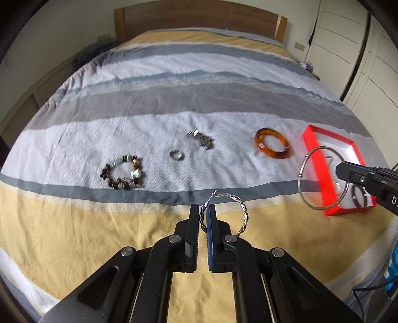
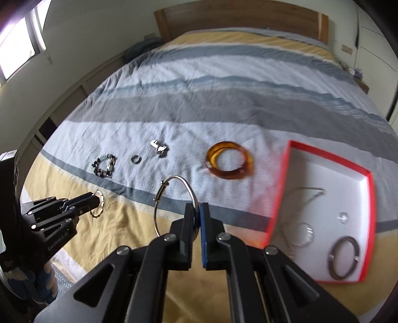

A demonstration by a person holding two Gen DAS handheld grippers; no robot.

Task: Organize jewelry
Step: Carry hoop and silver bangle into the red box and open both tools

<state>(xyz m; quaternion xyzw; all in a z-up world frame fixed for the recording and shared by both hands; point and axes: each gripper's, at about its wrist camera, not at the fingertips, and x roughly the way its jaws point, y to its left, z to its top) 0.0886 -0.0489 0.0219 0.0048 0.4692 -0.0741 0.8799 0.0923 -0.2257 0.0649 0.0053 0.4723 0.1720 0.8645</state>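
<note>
A twisted silver hoop [image 1: 240, 211] is pinched in the left claw [image 1: 203, 211]; a thin silver bangle [image 2: 174, 198] is clamped in the right claw [image 2: 196, 211], both above the bed [image 1: 99, 223].

Home bedroom. Double bed [image 1: 174, 104] with striped yellow, grey, white cover fills view. Wooden headboard [image 1: 199, 21] against pale wall. White panelled wardrobe doors [image 1: 348, 37] at right. Window [image 2: 17, 44] at left. Wall sockets [image 1: 299, 46] beside headboard.
</note>
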